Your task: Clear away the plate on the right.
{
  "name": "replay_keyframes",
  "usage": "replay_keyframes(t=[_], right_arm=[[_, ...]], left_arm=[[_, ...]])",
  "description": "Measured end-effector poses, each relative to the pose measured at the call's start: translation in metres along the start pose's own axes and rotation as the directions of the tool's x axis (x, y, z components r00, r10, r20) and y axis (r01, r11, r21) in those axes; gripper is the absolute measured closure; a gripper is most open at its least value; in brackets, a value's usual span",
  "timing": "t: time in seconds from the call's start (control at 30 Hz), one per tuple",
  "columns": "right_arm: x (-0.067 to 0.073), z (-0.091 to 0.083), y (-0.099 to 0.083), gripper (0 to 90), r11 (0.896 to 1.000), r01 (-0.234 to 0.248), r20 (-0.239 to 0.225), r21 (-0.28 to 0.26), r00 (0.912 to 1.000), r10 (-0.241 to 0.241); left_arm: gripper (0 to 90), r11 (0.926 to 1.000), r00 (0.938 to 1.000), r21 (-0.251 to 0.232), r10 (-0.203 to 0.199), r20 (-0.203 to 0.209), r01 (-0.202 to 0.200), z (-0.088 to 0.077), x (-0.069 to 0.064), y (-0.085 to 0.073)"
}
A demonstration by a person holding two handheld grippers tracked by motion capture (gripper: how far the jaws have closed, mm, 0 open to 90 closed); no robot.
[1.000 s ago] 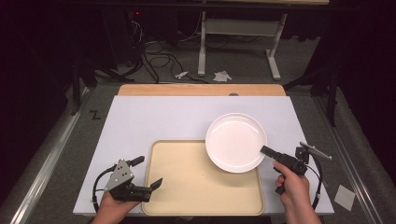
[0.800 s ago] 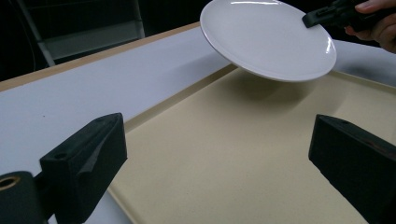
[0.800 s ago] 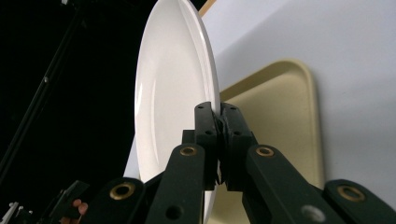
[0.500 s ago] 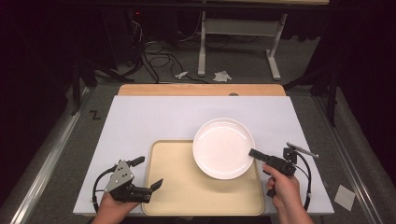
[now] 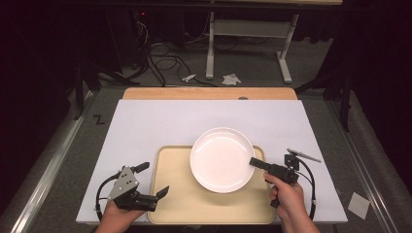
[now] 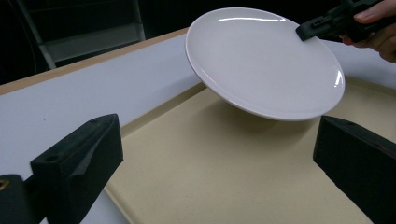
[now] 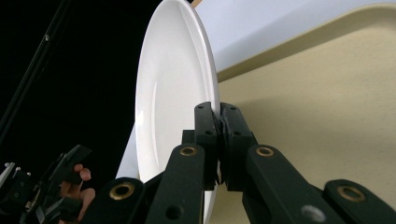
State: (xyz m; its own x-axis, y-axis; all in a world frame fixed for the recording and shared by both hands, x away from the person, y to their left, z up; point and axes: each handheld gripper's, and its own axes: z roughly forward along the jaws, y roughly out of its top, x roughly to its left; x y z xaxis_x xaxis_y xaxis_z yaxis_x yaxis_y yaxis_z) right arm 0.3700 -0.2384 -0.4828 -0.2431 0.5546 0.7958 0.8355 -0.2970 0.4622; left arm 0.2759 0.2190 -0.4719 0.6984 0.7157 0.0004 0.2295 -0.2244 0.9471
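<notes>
Right gripper [image 5: 256, 162] pinches the plate [image 5: 221, 158] apparently above the tray [image 5: 170, 204]; left gripper [image 5: 153, 182] spread.

Plate [image 6: 261, 60] in my right gripper [image 5: 256, 162]: glossy white, smooth, looks ceramic, w/ bright glints. Tray [image 5: 214, 206]: matt beige plastic, faintly grainy. Table [image 5: 145, 126] top: matt white, smooth; far edge strip looks like wood. My gripper jaws: matt black plastic, brass-coloured pivots. Left gripper [image 5: 154, 182] plate: dull grey metal.

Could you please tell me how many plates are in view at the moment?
1. The white plate is held by its rim in the right gripper, lifted above the tray. Nothing suggests another plate hidden.
</notes>
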Motion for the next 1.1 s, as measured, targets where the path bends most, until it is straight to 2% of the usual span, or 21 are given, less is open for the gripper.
replay_keyframes(t=[0.17,0.37,0.77,0.8,0.93,1.1], right_arm=[[0.006,0.006,-0.004,88.9,0.999,0.019,-0.006,0.027,0.9998,-0.019],[0.01,0.014,-0.01,88.9,0.996,0.054,0.01,0.077,0.9984,-0.055],[0.009,0.018,-0.015,88.7,0.989,0.08,0.03,0.127,0.996,-0.084],[0.008,0.019,-0.015,88.6,0.987,0.082,0.044,0.138,0.995,-0.089],[0.006,0.021,-0.016,88.6,0.986,0.076,0.07,0.147,0.9937,-0.087],[0.001,0.022,-0.016,88.4,0.986,0.051,0.074,0.161,0.9952,-0.063]], left_arm=[[1.5,1.0,1.0,-0.002,-0.001,0.0,0.001,0.0,0.0,0.0],[1.5,1.0,1.0,-0.004,0.0,-0.002,0.0,-0.001,0.001,0.001],[1.5,1.0,1.0,-0.006,-0.003,-0.002,0.003,-0.002,0.001,0.0],[1.6,1.0,1.0,-0.006,-0.003,-0.001,0.003,-0.002,0.001,0.0],[1.6,1.0,1.0,-0.005,-0.003,-0.001,0.003,-0.002,0.001,0.0],[1.6,1.0,1.0,-0.004,-0.002,-0.001,0.002,-0.002,0.001,0.0]])
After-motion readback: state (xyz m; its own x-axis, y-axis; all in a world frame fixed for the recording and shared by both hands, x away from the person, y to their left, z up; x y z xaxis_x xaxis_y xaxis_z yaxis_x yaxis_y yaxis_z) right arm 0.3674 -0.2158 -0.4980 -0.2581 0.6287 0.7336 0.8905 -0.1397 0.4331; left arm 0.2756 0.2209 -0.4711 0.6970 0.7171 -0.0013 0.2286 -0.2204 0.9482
